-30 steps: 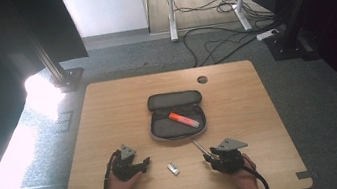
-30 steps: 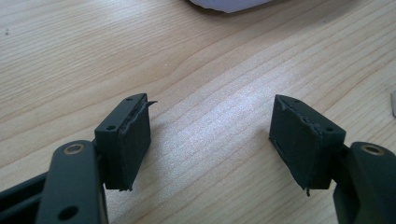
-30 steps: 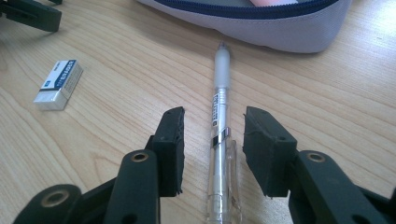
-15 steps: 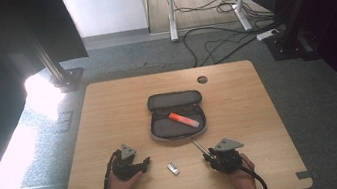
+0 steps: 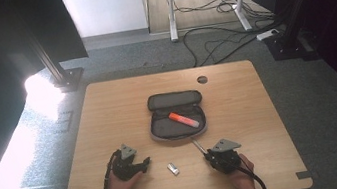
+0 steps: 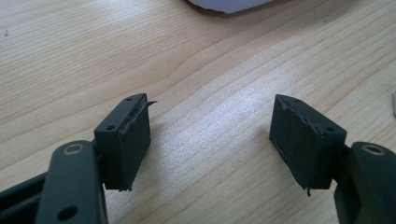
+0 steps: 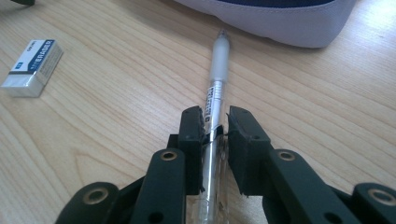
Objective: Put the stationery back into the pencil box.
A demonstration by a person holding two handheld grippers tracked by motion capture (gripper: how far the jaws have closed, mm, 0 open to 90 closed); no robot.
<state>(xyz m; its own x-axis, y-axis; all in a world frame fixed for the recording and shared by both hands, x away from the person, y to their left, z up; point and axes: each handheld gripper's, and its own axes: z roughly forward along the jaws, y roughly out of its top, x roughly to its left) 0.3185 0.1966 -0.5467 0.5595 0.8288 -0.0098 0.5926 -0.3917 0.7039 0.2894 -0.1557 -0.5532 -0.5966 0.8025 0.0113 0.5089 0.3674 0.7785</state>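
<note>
On the wooden table (image 5: 108,113), just in front of the open pencil case (image 5: 177,118), a clear pen (image 7: 215,98) is pinched by the right gripper (image 7: 215,128), whose jaws have just been closing. The left gripper (image 6: 210,140) is held spread over bare wood. An eraser (image 7: 31,67) lies nearby.

Right gripper (image 7: 215,122) jaws just been closing, now nipping the pen (image 7: 215,88) lying between them. Tip pointing at twelve o'clock in the right gripper view.
</note>
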